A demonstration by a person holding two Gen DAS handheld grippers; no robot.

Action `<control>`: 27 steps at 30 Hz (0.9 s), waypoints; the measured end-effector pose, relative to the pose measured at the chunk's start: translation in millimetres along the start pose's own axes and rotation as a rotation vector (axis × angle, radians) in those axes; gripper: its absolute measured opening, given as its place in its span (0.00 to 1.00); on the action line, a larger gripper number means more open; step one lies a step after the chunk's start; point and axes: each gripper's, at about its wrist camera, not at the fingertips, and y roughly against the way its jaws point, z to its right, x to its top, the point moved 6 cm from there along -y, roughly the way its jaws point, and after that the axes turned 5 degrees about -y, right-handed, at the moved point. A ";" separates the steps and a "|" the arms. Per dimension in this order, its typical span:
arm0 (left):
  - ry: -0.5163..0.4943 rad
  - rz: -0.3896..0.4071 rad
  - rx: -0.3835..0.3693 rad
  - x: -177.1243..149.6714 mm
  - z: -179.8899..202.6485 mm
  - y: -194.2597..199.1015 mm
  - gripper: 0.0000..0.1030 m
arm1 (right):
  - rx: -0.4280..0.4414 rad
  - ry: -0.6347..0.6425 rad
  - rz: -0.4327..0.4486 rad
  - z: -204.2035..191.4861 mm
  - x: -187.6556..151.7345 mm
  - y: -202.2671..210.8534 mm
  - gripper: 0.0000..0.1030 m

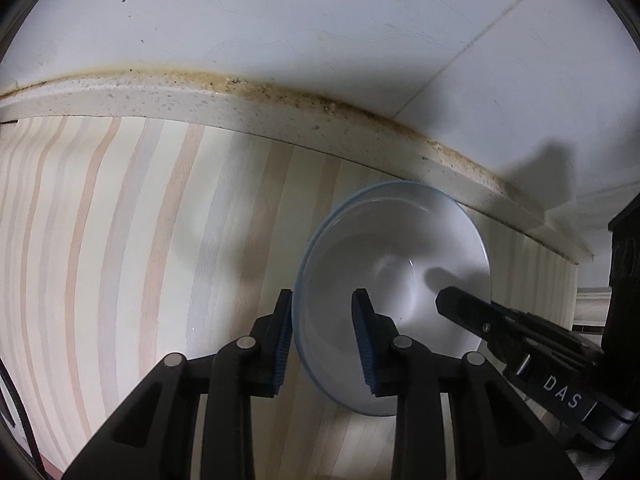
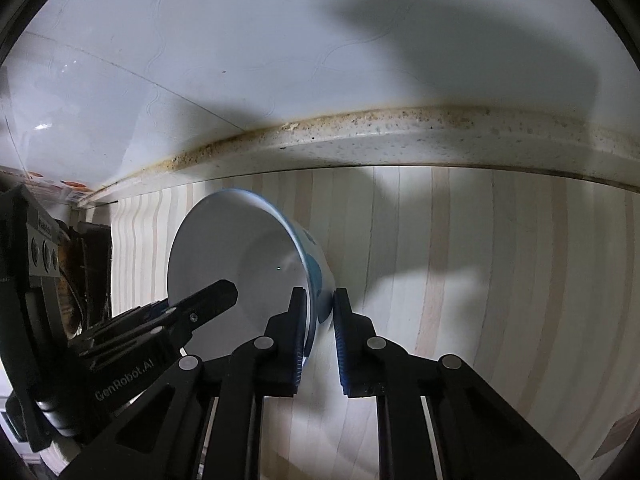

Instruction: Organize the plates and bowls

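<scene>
— While tipped on edge, bowl (image 2: 244, 256), white inside, blue pattern outside; mouth turned sideways toward left gripper (image 1: 326, 344)?
— Yes; rim pinched by both: left gripper clamped on near wall, right gripper (image 2: 320, 344) clamped on opposite wall.
— Underneath?
— Striped pale counter (image 1: 120, 240), speckled stained ledge (image 2: 440, 136), white tiled wall (image 1: 320, 20) behind.

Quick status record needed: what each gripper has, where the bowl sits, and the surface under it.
object: white bowl with blue outside
left gripper: shut on the bowl's near rim, one finger inside, one outside
right gripper: shut on the bowl's opposite rim
bowl pose: tilted, over the striped mat
behind: speckled counter ledge, white tiled wall
</scene>
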 end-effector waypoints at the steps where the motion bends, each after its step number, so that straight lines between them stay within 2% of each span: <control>1: -0.006 0.001 0.005 -0.9 2.4 0.6 0.26 | -0.006 0.003 0.003 0.2 -0.2 0.8 0.15; 7: -0.030 0.021 0.015 -8.5 15.6 8.5 0.26 | -0.005 0.011 0.015 -2.6 -5.5 9.9 0.15; 14: -0.075 0.061 0.012 -15.7 31.1 42.6 0.26 | 0.006 0.024 0.039 -1.3 -24.4 38.4 0.15; 19: -0.128 0.092 0.009 -34.0 51.9 69.9 0.26 | 0.020 0.017 0.074 5.2 -46.1 73.2 0.15; 27: -0.213 0.104 -0.049 -77.3 92.8 109.0 0.26 | 0.012 -0.010 0.145 28.7 -98.1 144.7 0.15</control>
